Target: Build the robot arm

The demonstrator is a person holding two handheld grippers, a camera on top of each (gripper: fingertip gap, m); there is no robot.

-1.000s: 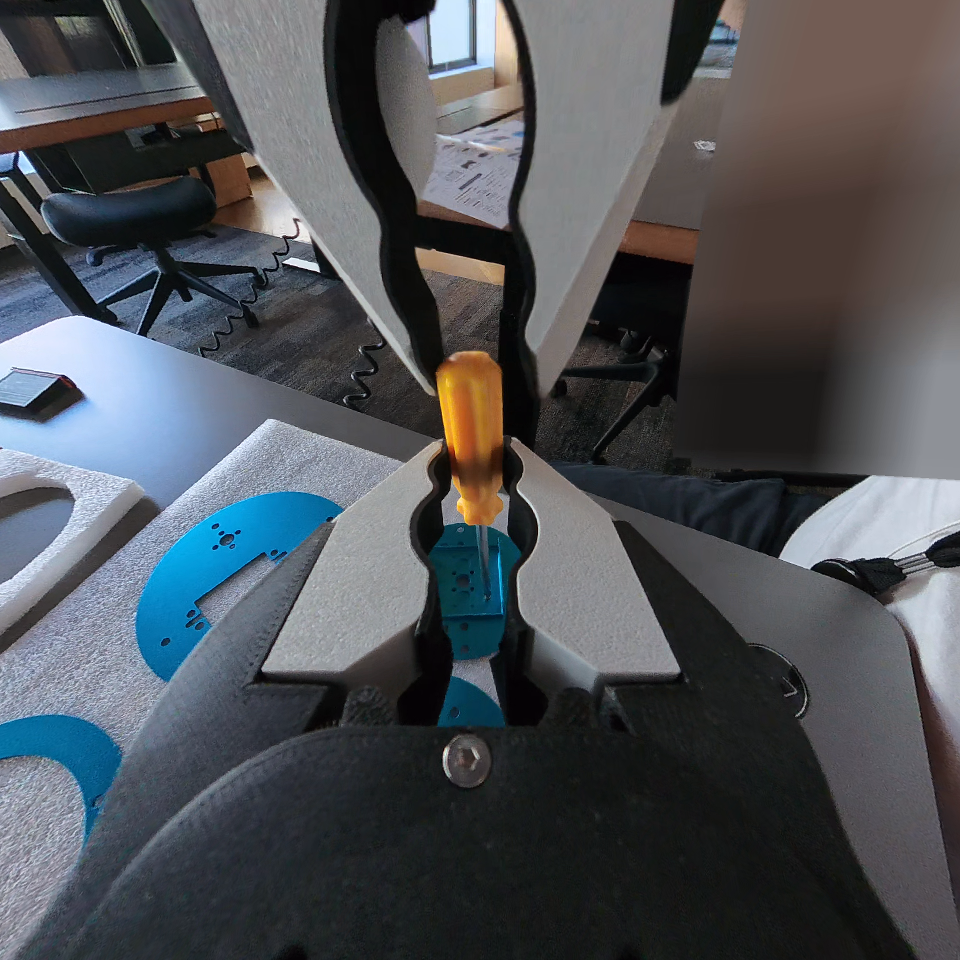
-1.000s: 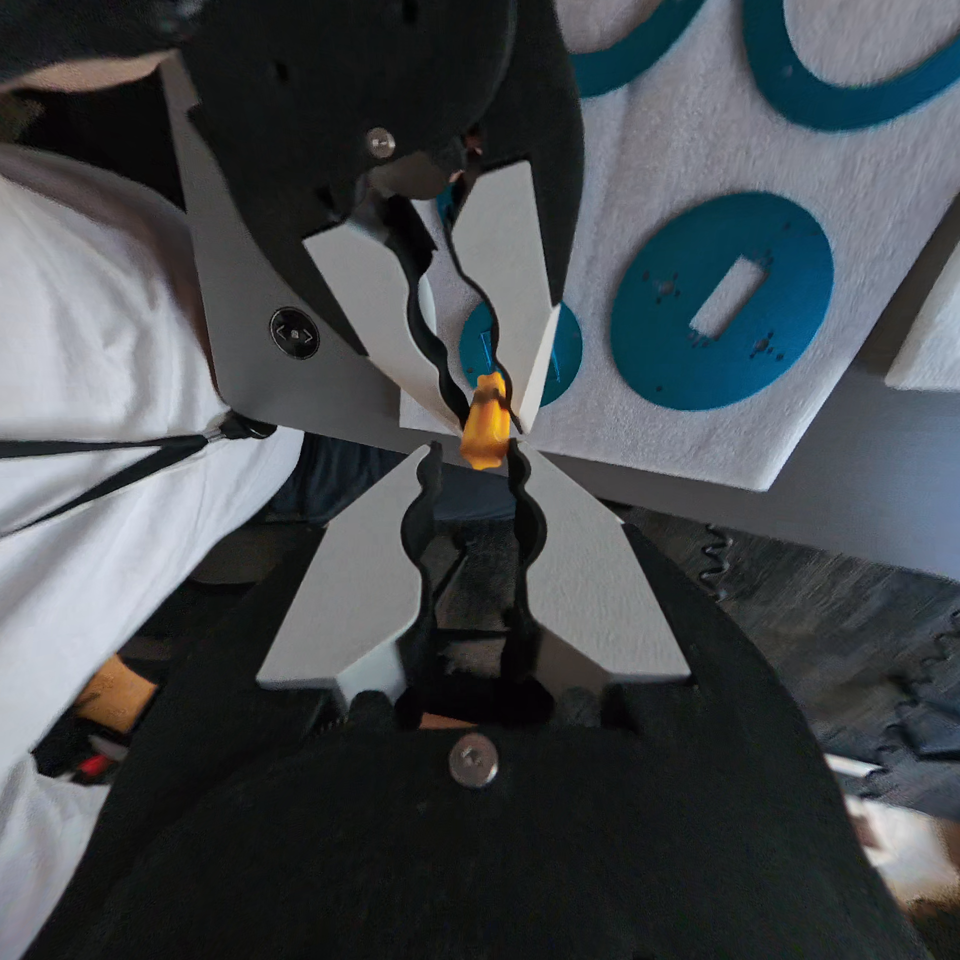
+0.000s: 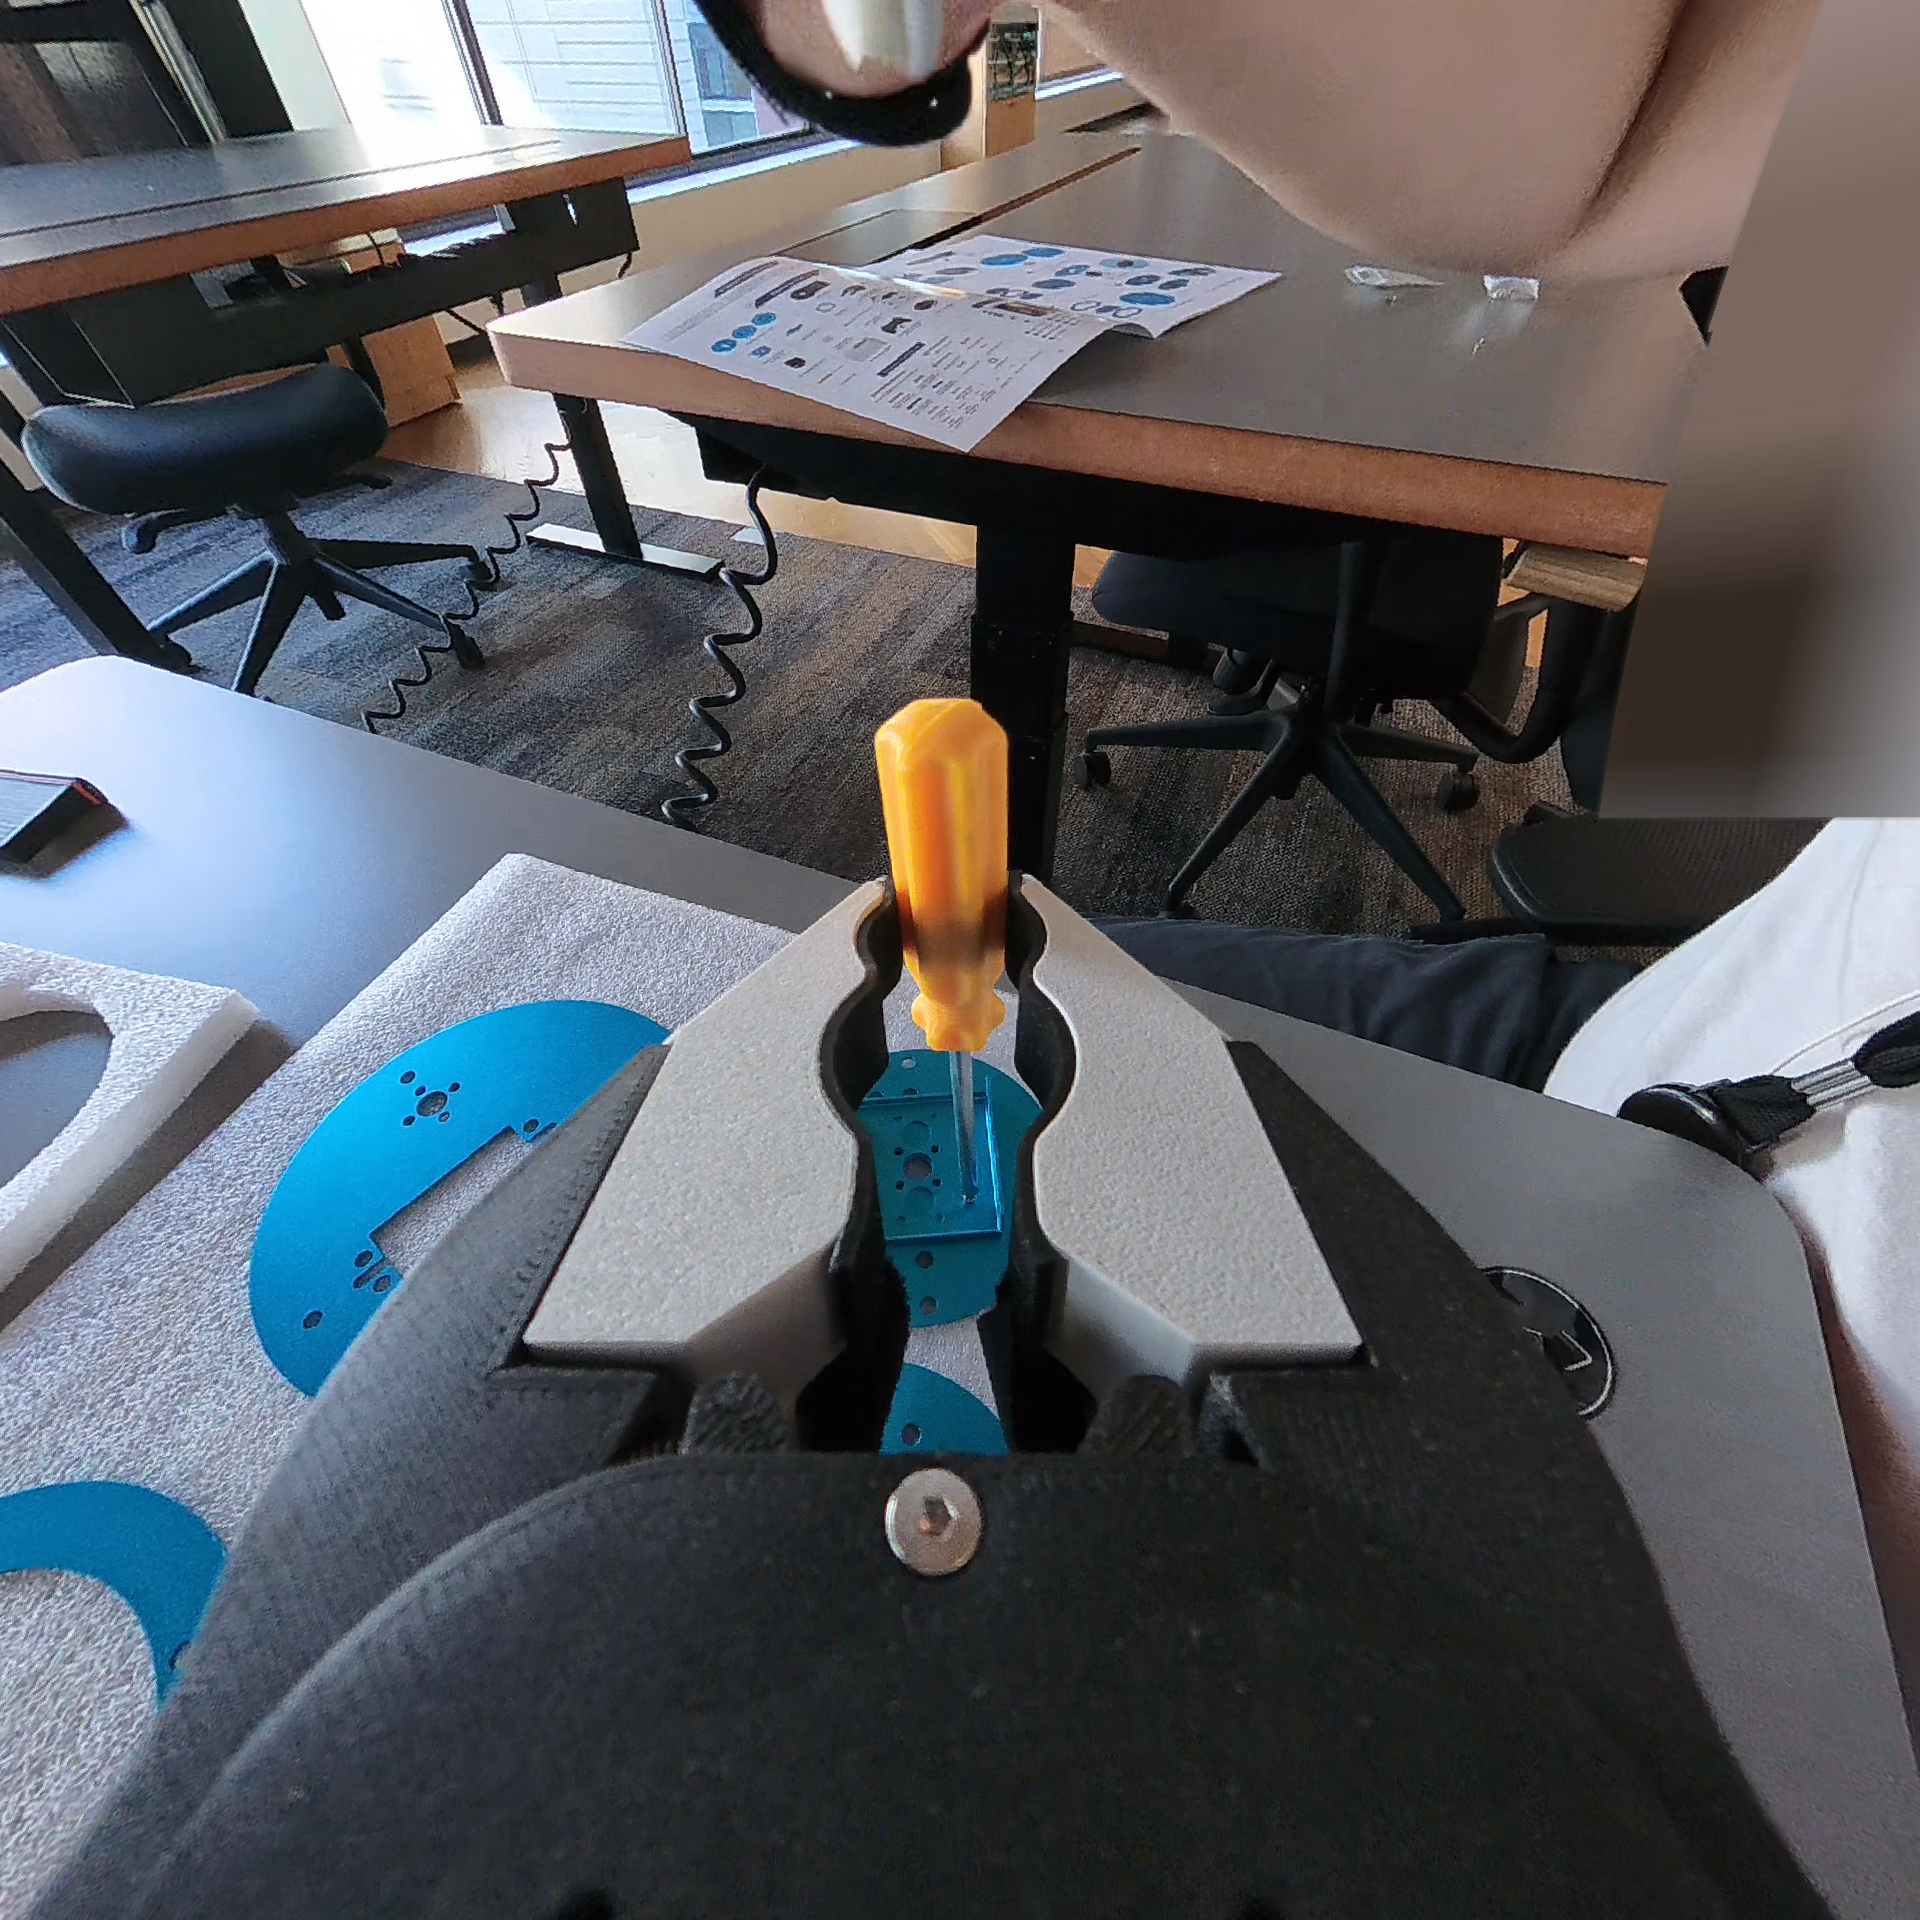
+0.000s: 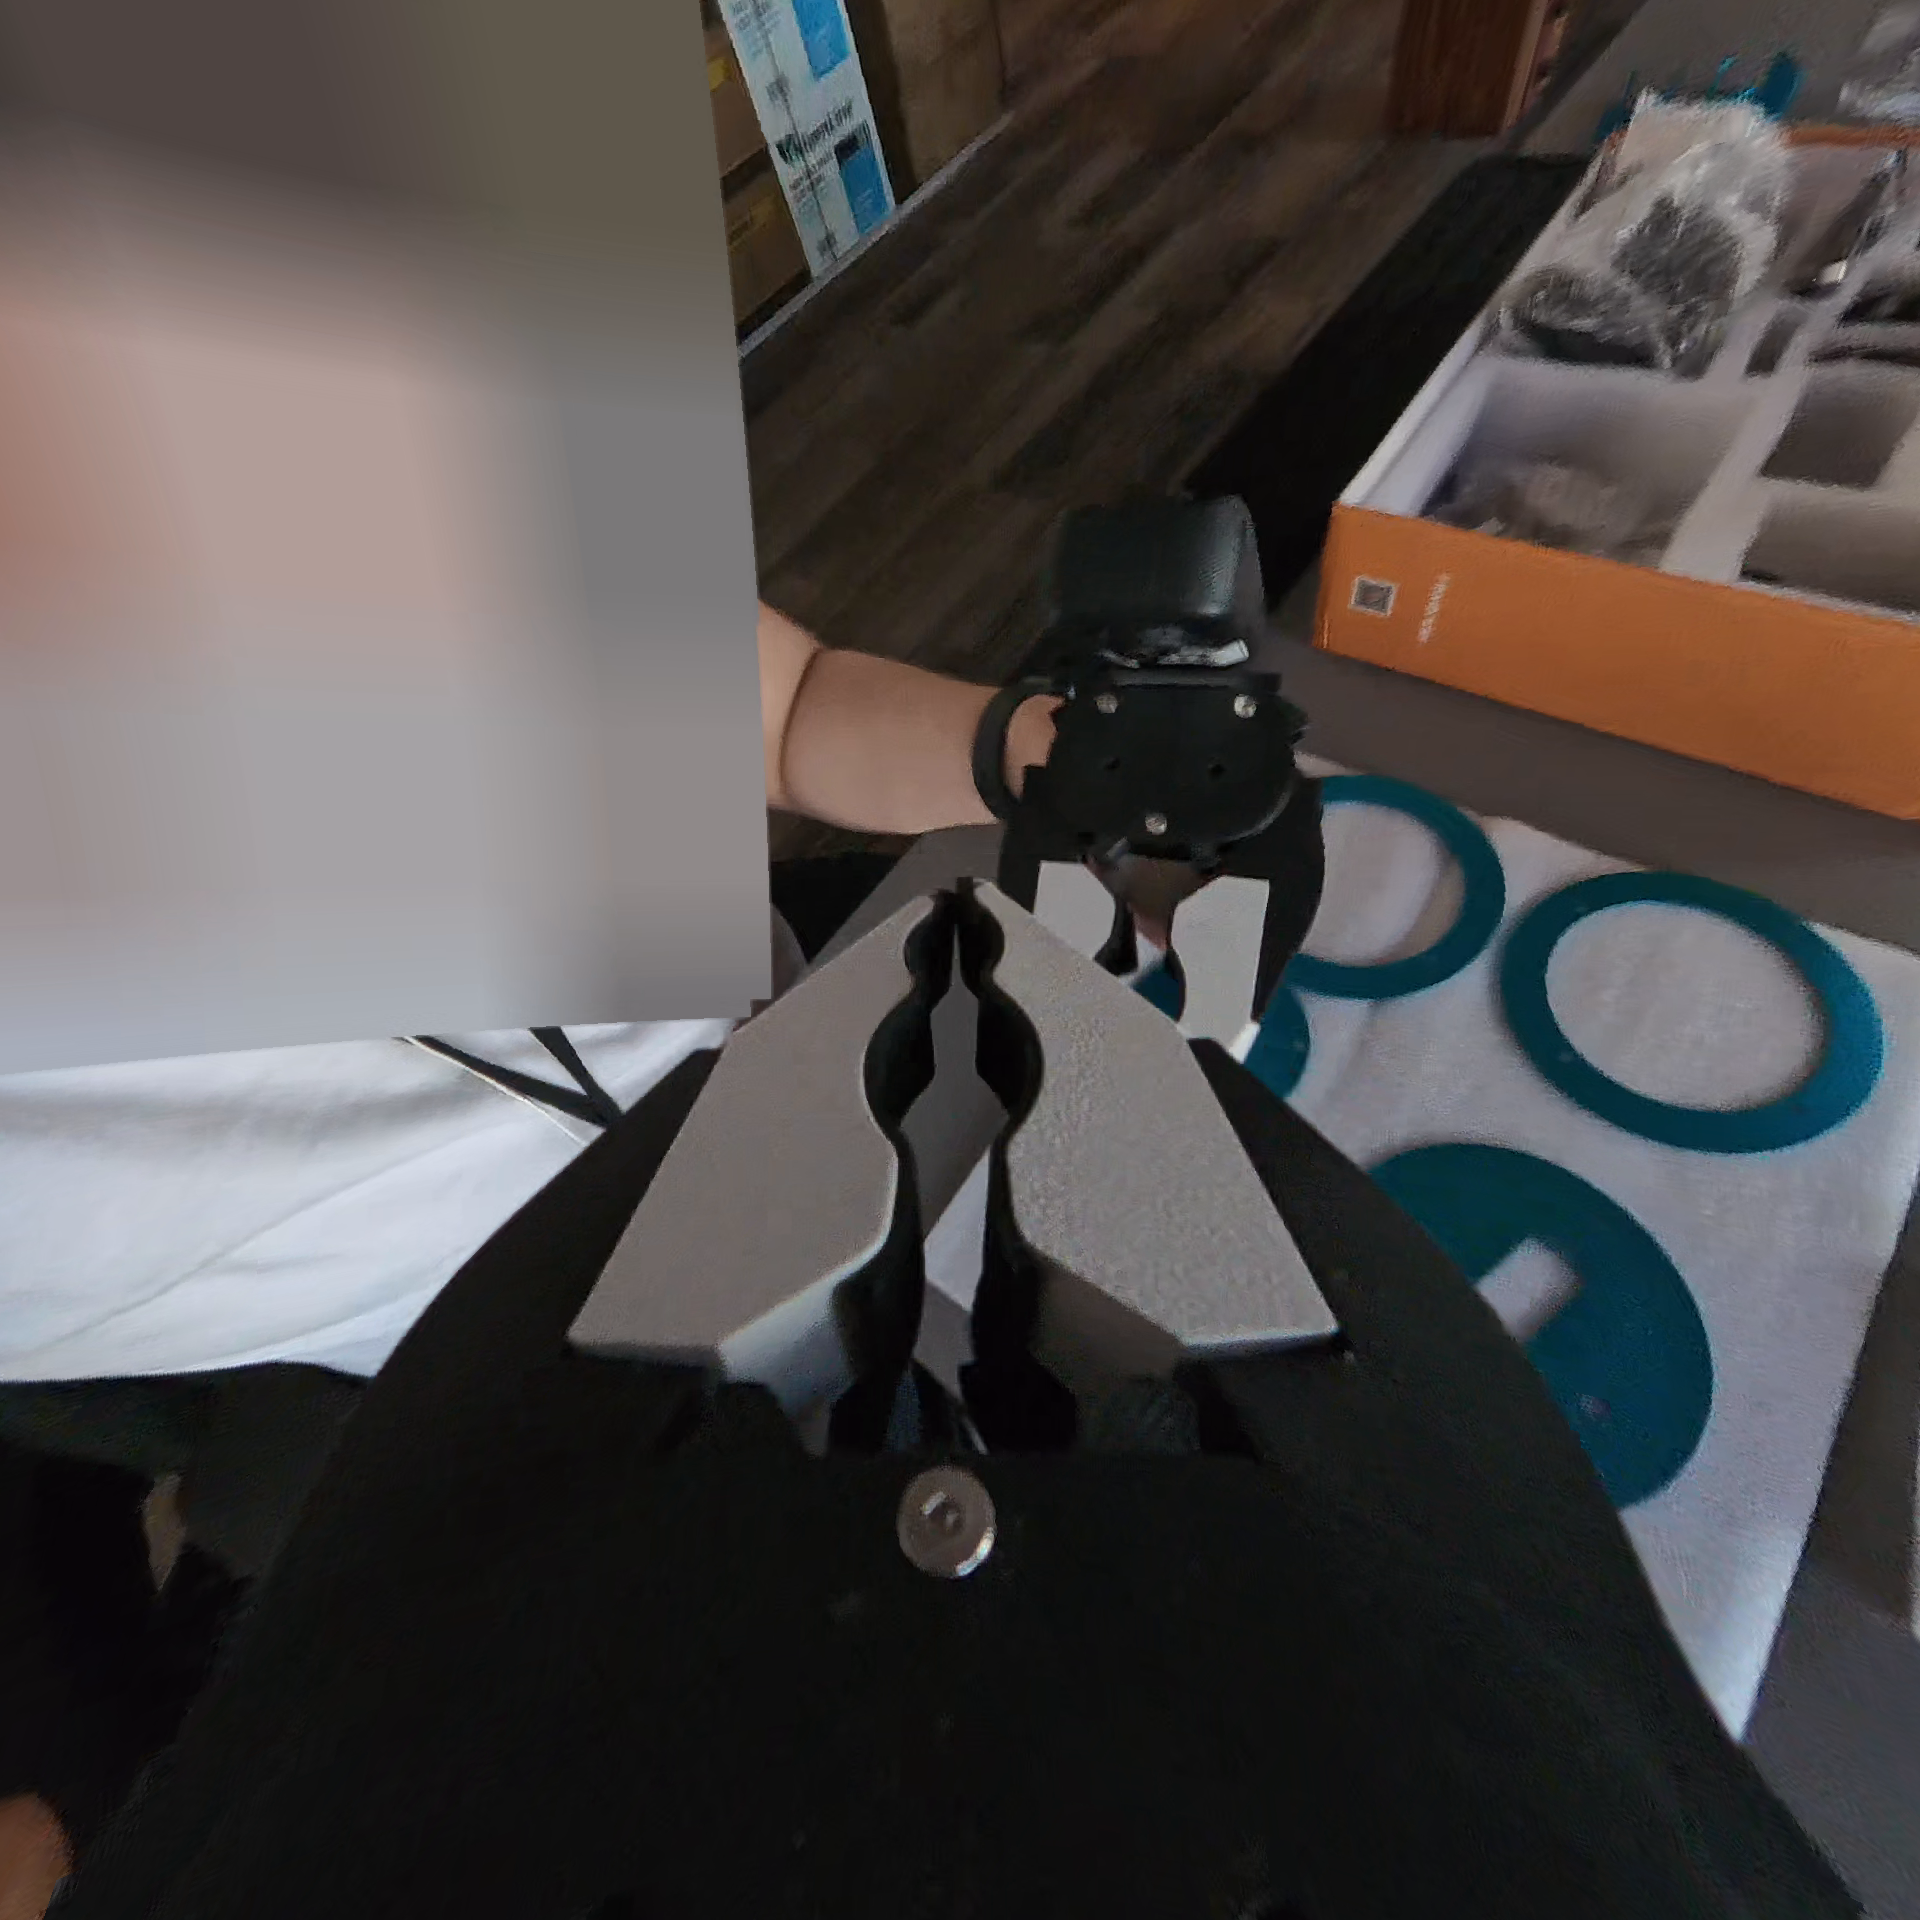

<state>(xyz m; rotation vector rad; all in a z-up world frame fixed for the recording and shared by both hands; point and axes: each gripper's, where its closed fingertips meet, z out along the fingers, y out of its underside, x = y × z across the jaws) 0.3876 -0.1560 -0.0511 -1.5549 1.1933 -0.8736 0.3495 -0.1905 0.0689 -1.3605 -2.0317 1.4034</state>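
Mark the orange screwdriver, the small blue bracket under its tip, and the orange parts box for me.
orange screwdriver (image 3: pixel 940 831): left wrist view, on its handle.
small blue bracket (image 3: pixel 925 1179): left wrist view, on its perforated face.
orange parts box (image 4: pixel 1621 655): right wrist view, on its orange side wall.

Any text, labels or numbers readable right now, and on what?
Printed sheet on the far desk: print too small to read.
Orange box, side: a small mark and a line of writing, too blurred to read.
White-and-blue board at the back: blurred, unreadable.
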